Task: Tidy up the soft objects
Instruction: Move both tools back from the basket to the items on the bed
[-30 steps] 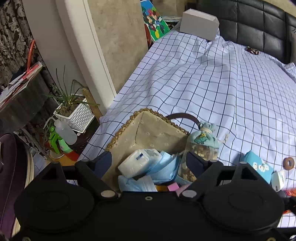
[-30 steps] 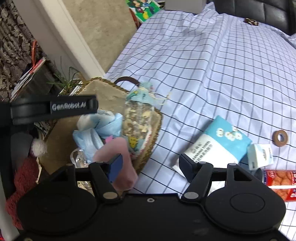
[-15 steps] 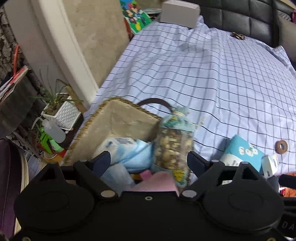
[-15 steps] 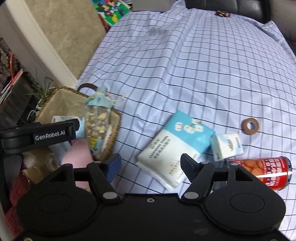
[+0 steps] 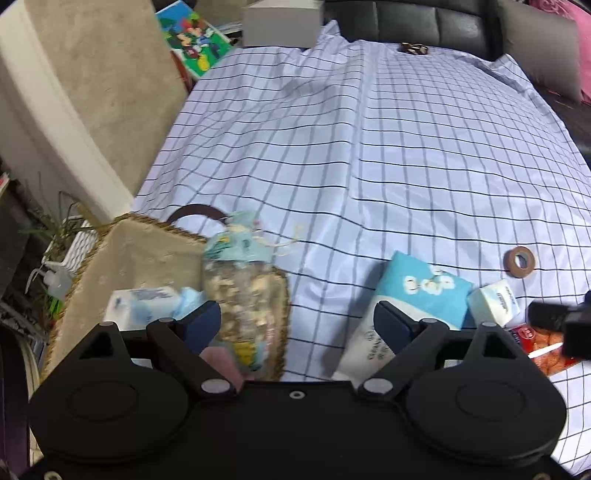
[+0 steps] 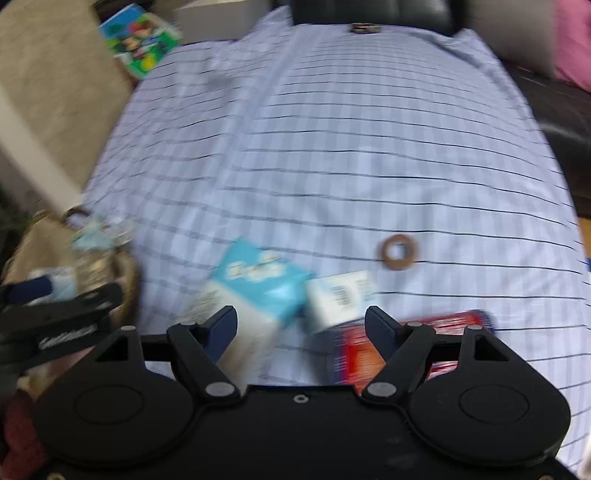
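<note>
A woven basket (image 5: pixel 147 243) at the bed's left edge holds a tissue pack (image 5: pixel 136 301), blue cloth, a pink item and a clear pouch with a blue top (image 5: pixel 240 280). A blue-and-white tissue bag (image 5: pixel 410 299) and a small tissue pack (image 5: pixel 493 301) lie on the checked sheet. My left gripper (image 5: pixel 297 325) is open and empty, between basket and bag. My right gripper (image 6: pixel 301 326) is open and empty above the blue bag (image 6: pixel 258 284) and the small pack (image 6: pixel 340 295); this view is blurred.
A red snack can (image 6: pixel 406 339) lies right of the small pack, and a brown tape ring (image 5: pixel 519 261) lies beyond it. A white box (image 5: pixel 280 22) and picture book (image 5: pixel 192 37) sit at the far end. A plant and spray bottle stand on the floor left.
Both grippers have swung right, away from the basket toward the tissue bag and small pack. The right gripper is moving fast. Both stay open and empty.
</note>
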Available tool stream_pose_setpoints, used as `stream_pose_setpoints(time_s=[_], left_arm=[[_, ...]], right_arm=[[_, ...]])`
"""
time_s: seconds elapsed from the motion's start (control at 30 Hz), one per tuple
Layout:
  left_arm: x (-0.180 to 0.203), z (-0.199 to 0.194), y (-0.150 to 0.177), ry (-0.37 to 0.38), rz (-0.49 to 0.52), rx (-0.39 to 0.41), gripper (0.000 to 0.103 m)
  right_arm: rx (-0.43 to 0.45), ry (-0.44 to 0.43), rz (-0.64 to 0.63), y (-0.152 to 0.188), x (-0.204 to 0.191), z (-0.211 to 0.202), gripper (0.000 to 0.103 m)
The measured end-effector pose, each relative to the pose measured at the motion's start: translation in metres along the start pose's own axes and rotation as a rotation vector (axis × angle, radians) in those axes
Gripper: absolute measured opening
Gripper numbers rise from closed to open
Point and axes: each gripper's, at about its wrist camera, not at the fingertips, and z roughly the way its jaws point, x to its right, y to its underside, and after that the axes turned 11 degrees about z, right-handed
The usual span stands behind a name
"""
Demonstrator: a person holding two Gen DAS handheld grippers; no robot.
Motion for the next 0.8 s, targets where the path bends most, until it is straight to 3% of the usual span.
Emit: stream_pose_setpoints(time_s=[0.3, 0.5, 0.67, 0.8], left_arm=[[0.035, 0.023, -0.009, 0.047, 0.048, -0.023, 0.088], [0.061, 0.042, -0.013, 0.101, 0.081, -0.057, 0.088], [0.077, 0.055, -0.018, 0.132, 0.09, -0.079, 0.088], [0.081, 0.062, -0.022, 0.137, 0.071, -0.085, 0.088]], right_arm=[[0.019, 0.146, 0.191, -0.029, 0.088, 0.018, 0.076], [0.004, 0.225, 0.262, -0.036, 0.123, 0.039, 0.076], [-0.015, 0.193, 0.255, -0.035, 0.125, 0.053, 0.077], [-0.036, 0.123, 0.19, -0.028, 0.101, 0.059, 0.081]])
